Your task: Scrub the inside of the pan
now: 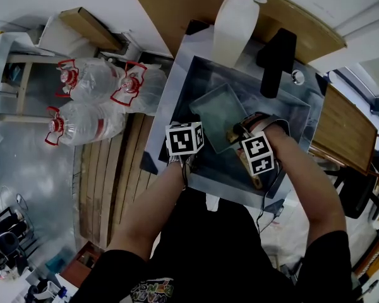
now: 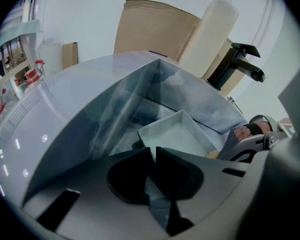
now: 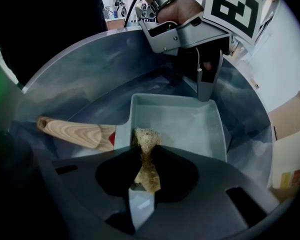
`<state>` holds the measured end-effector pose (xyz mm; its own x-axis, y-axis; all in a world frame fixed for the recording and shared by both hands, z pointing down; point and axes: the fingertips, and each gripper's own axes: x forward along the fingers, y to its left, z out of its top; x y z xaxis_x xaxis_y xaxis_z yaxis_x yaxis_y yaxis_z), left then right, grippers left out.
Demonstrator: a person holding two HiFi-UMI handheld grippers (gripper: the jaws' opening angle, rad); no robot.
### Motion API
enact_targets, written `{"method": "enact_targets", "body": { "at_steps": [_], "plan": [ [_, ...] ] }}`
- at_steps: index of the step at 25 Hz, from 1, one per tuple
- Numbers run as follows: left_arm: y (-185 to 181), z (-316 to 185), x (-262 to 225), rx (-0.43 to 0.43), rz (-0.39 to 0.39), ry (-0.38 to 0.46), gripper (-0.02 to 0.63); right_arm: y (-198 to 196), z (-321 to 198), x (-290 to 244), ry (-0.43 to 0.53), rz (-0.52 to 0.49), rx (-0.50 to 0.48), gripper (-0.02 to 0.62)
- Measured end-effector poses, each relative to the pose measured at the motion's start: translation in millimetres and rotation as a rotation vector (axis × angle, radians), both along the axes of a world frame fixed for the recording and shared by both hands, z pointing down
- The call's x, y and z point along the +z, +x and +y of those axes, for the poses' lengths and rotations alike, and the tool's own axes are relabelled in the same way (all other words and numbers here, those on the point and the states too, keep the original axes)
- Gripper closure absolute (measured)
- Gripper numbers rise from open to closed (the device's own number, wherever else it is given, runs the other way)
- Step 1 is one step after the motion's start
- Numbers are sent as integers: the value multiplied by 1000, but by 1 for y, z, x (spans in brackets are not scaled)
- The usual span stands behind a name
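A pale rectangular pan (image 1: 216, 108) (image 3: 187, 123) with a wooden handle (image 3: 74, 131) lies in the steel sink (image 1: 295, 115). My left gripper (image 1: 200, 135) (image 2: 153, 156) (image 3: 206, 90) is shut on the pan's rim at the end away from the handle. My right gripper (image 1: 237, 134) (image 3: 146, 160) points steeply down over the handle end, shut on a tan scrub sponge (image 3: 146, 140). The sponge's tip rests just inside the pan wall by the handle. The pan's floor looks bare and wet.
A black faucet (image 1: 275, 59) (image 2: 240, 66) stands at the sink's far side, with a white bottle (image 1: 235, 21) (image 2: 210, 34) next to it. Large water bottles (image 1: 88, 100) lie on the floor to the left. Cardboard (image 2: 155, 26) leans behind the sink.
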<state>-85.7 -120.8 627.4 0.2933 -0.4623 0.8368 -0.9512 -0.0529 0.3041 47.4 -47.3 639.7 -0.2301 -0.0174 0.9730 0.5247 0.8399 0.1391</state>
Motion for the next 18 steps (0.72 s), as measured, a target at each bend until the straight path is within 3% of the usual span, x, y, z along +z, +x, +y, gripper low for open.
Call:
{"method": "enact_targets", "body": {
  "at_steps": [18],
  "plan": [
    [1, -1, 0, 2, 11, 7, 563, 5, 7, -12, 32, 8, 14, 512]
  ]
}}
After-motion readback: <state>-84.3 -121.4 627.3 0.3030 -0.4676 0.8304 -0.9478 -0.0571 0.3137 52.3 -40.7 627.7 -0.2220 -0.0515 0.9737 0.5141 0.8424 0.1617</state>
